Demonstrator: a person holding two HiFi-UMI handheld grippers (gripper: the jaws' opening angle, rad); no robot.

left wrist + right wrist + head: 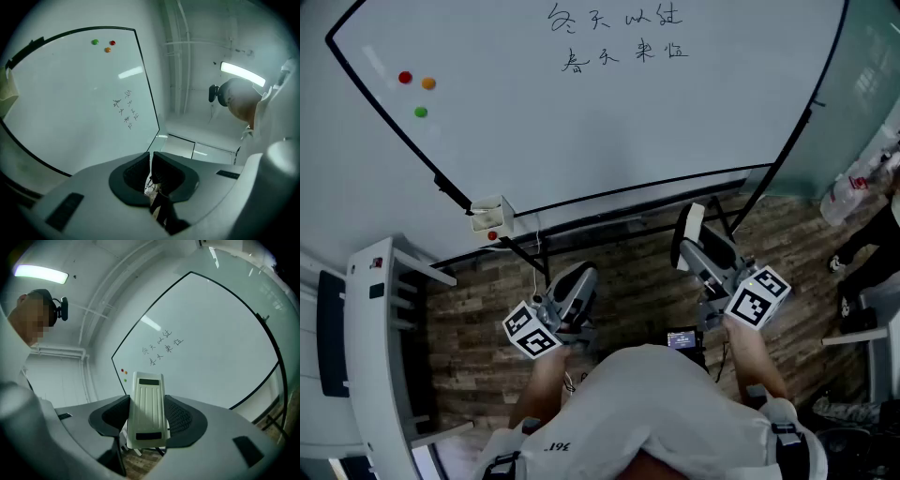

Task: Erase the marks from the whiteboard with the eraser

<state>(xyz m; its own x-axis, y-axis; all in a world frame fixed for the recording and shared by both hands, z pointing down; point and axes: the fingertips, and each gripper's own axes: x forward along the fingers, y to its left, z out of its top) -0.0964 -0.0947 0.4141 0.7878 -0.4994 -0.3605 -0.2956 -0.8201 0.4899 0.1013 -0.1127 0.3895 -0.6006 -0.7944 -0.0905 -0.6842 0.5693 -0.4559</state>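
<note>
A large whiteboard stands ahead, with two rows of black handwritten marks near its top. The marks and the marks also show in both gripper views. My right gripper is shut on a white eraser, which stands upright between the jaws, well short of the board. The eraser shows in the head view too. My left gripper hangs low at the left, shut with nothing between its jaws.
Red, orange and green magnets stick to the board's upper left. A small white box sits on the tray at the board's lower left corner. A white cabinet stands to the left. Wooden floor lies below.
</note>
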